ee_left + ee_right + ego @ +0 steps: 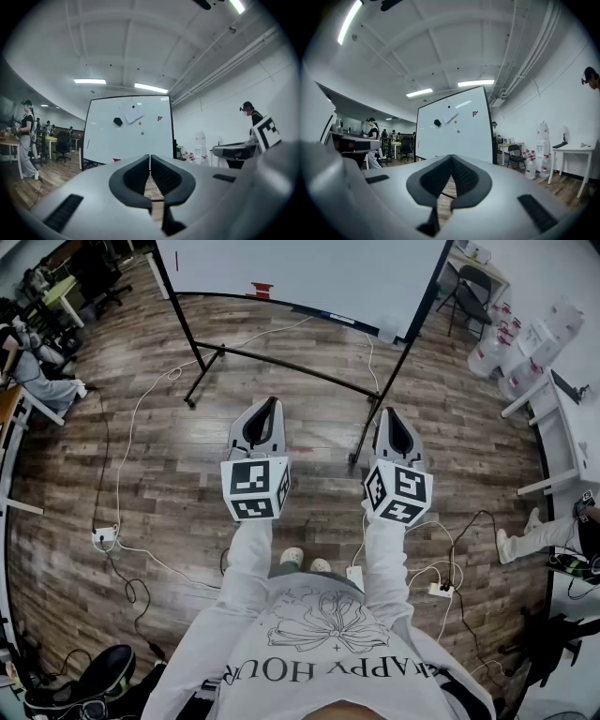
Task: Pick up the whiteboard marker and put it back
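The whiteboard marker [324,314], as far as I can make out, is the slim dark stick lying on the ledge [281,302] along the bottom edge of the whiteboard [309,266], well apart from both of my tools. I see the left gripper [273,402] and the right gripper [389,412] held side by side on outstretched arms in pale sleeves [246,559], both level and pointing at the board over the wooden floor [141,456]. Each pair of jaws is closed tip to tip with nothing between them.
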Action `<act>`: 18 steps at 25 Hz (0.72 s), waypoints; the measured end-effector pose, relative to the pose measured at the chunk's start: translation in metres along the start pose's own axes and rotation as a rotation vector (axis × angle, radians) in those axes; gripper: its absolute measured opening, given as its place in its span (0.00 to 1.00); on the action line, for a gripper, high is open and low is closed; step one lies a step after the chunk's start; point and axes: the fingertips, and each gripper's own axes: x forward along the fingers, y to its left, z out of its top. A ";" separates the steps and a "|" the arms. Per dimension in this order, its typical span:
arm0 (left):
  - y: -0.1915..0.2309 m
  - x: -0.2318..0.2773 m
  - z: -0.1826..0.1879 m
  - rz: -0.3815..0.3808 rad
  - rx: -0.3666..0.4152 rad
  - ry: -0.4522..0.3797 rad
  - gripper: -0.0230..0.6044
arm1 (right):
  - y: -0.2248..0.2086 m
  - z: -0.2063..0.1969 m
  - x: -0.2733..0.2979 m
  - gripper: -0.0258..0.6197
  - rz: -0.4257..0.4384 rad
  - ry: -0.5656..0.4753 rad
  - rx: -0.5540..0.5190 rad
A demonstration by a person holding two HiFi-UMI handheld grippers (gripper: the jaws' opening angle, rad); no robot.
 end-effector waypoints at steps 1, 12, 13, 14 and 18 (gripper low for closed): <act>0.001 0.001 0.000 0.002 0.001 0.001 0.05 | 0.000 0.000 0.001 0.04 0.000 0.000 0.000; 0.013 0.004 -0.003 0.005 -0.007 0.012 0.05 | 0.008 0.000 0.008 0.04 0.004 0.009 0.003; 0.015 0.005 -0.003 0.005 -0.007 0.013 0.05 | 0.010 0.000 0.010 0.04 0.003 0.007 0.001; 0.018 0.006 -0.003 0.005 -0.008 0.014 0.05 | 0.011 0.000 0.013 0.04 0.002 0.004 -0.003; 0.032 0.014 -0.006 0.005 -0.011 0.014 0.05 | 0.020 0.000 0.026 0.04 0.001 -0.004 -0.024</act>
